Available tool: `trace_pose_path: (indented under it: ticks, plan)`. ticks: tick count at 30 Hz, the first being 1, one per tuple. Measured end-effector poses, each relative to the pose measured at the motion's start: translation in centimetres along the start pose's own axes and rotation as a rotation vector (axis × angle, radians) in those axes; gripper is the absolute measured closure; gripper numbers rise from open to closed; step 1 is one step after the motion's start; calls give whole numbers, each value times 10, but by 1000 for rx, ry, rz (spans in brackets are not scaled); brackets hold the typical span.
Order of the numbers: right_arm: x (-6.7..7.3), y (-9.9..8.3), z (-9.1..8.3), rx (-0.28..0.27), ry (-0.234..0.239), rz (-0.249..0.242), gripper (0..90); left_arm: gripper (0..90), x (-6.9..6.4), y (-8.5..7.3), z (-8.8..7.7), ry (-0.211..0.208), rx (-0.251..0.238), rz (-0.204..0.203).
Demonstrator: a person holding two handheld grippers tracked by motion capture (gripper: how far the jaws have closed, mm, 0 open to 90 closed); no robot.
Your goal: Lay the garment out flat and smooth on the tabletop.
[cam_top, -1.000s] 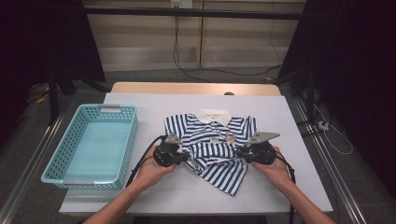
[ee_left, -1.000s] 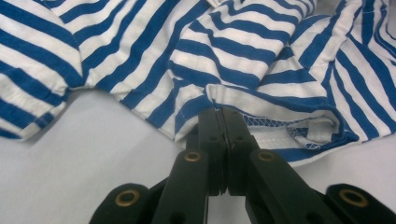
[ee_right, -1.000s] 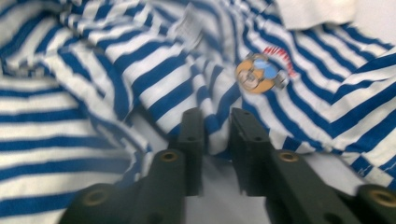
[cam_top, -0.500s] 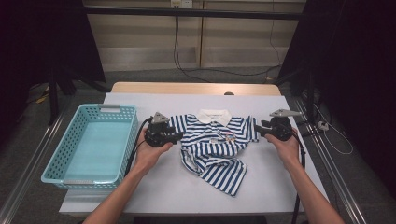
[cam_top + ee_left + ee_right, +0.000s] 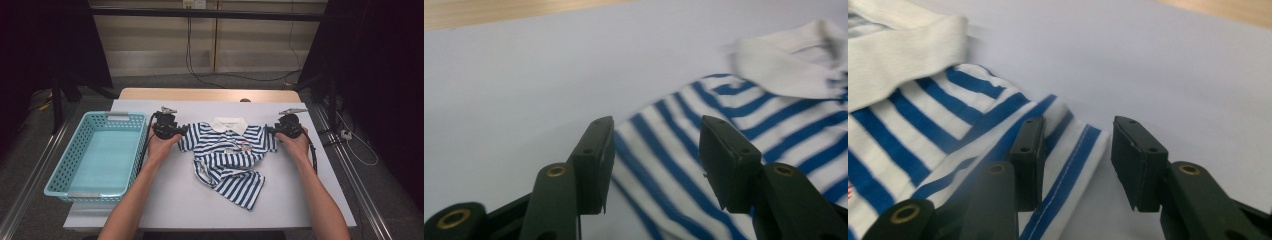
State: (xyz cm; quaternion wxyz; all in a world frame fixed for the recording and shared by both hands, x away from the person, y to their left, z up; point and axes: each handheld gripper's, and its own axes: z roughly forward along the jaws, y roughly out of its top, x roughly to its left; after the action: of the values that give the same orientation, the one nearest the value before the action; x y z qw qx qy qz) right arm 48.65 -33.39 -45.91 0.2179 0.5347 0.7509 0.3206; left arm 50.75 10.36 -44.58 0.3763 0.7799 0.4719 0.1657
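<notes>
A small polo shirt (image 5: 227, 152) with blue and white stripes is lying near the middle of the white table (image 5: 300, 200). Its soft white collar (image 5: 228, 124) is pointing to the far side, and its bottom part is lying folded and bunched toward the near edge. Both short sleeves are spreading out flat to the sides. The left gripper (image 5: 176, 131) is sitting at the tip of the left sleeve. Its jaws have just been opening and are standing apart, with striped cloth lying under and between them but not pinched. The right gripper (image 5: 272, 131) is sitting at the hem of the right sleeve (image 5: 1068, 165). Its jaws are standing apart too, with the stitched sleeve edge lying loose between them. A hand is holding each gripper, and black cables are trailing back along the arms. A light blue plastic basket (image 5: 75, 160) with many little holes in its walls is sitting at the left side of the table, well apart from the shirt. Bare smooth table is showing in front of the shirt and past the right sleeve. A wooden strip (image 5: 200, 94) is running along the far edge.
</notes>
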Motion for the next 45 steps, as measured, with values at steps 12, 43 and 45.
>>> trace_pose_path:
  ticks: [12, 43, 45]
  plan:
    - [-7, 0, 1, -19, -44, -5, 896, 653, 1, -2, 20, 37, 16, -18]
    - [-28, -4, -11, -87, -68, 2, 644, 540, -1, 7, 14, -21, -43, -70]
    - [-22, -3, -18, -93, -54, -19, 591, 493, -8, 8, 7, -64, -72, -85]
